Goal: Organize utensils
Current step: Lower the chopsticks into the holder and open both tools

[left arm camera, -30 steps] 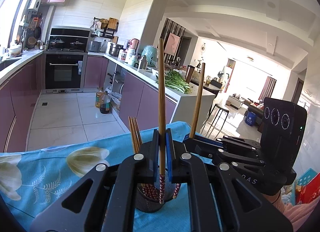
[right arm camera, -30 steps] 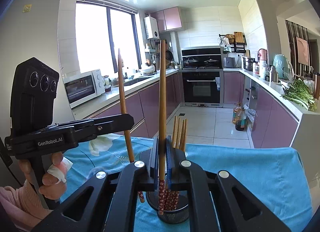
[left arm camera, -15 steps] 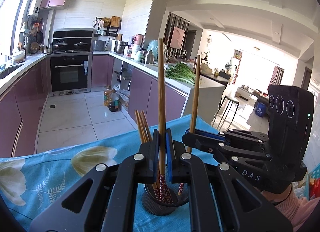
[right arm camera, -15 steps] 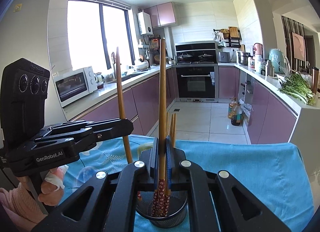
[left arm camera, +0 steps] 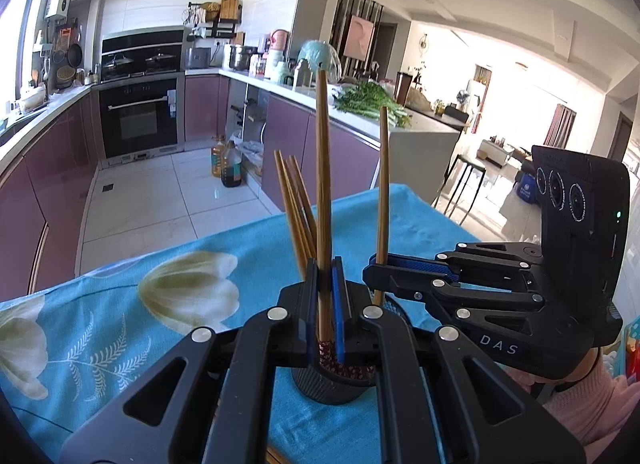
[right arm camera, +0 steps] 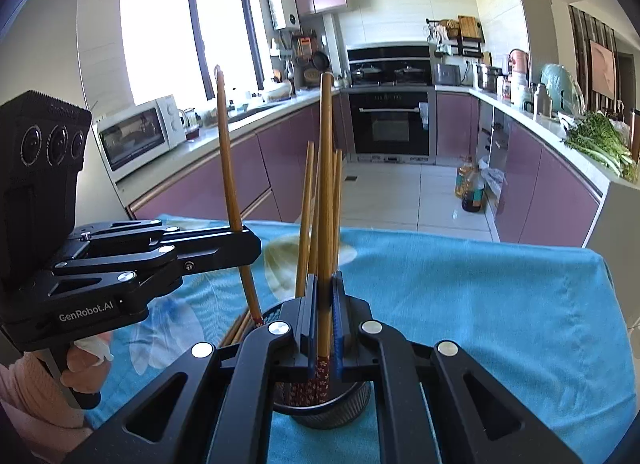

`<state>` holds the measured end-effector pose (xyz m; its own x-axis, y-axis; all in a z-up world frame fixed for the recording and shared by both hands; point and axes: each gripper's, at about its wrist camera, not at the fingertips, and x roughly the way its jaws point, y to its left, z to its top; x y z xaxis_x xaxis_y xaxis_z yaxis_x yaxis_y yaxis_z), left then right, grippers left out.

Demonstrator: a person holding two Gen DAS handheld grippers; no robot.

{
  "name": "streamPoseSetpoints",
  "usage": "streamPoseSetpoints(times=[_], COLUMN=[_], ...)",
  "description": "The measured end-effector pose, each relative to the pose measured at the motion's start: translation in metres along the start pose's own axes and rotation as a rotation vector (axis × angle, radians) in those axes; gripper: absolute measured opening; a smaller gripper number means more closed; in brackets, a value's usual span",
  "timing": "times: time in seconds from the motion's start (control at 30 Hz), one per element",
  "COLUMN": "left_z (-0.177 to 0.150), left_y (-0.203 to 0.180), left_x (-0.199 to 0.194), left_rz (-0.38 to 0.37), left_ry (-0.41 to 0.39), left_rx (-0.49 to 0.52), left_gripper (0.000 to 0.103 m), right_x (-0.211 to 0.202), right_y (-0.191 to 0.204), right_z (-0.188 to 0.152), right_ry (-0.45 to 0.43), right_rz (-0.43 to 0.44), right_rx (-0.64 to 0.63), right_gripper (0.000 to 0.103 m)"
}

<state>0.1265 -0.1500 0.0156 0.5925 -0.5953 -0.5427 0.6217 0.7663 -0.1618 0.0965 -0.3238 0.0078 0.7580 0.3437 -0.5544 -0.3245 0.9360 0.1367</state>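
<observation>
Chopsticks: one wooden stick per gripper, each upright, patterned red-and-white tip down. Left gripper [left arm camera: 325, 304] fingers pressed shut on its chopstick [left arm camera: 322, 191]; the tip reaches into the mouth of the dark round holder [left arm camera: 332, 388]. Right gripper [right arm camera: 324, 308] fingers likewise pinch a chopstick [right arm camera: 326, 191], decorated end dipping into the same holder [right arm camera: 320, 412].

From the left wrist view the right gripper [left arm camera: 372, 270] comes in from the right, its chopstick [left arm camera: 382, 183] nearly vertical and passing down behind the left fingers. From the right wrist view the left gripper [right arm camera: 248, 242] comes in from the left, its stick [right arm camera: 228, 167] leaning slightly.

Several more chopsticks [right arm camera: 306, 215] already stand bundled in the holder, fanned a little.

Holder sits on a tabletop under a blue cloth with pale flower print [left arm camera: 184, 288].

Hidden: holder's near rim and interior mostly masked by the gripper bodies. Loose sticks [right arm camera: 238, 328] lie beside the holder, partly covered; count unclear. Hands only partly visible at frame edges, pink sleeves.
</observation>
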Motion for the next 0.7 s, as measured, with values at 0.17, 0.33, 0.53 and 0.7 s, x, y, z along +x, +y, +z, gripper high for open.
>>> streamPoseSetpoints(times=[0.17, 0.33, 0.53, 0.7], left_z=[-0.002, -0.002, 0.002, 0.005], left_y=[0.006, 0.012, 0.020, 0.022], left_x=[0.009, 0.022, 0.029, 0.031], left_rz=[-0.004, 0.003, -0.002, -0.008], left_ry=[0.037, 0.072, 0.081, 0.086], left_rx=[-0.013, -0.024, -0.051, -0.068], left_gripper=[0.007, 0.007, 0.007, 0.008], right_x=[0.010, 0.018, 0.024, 0.024], right_y=[-0.005, -0.008, -0.014, -0.017], right_z=[-0.002, -0.002, -0.001, -0.002], right_ry=[0.039, 0.054, 0.057, 0.053], right_rz=[0.002, 0.003, 0.002, 0.005], right_rx=[0.018, 0.033, 0.054, 0.076], right_gripper=[0.006, 0.006, 0.007, 0.009])
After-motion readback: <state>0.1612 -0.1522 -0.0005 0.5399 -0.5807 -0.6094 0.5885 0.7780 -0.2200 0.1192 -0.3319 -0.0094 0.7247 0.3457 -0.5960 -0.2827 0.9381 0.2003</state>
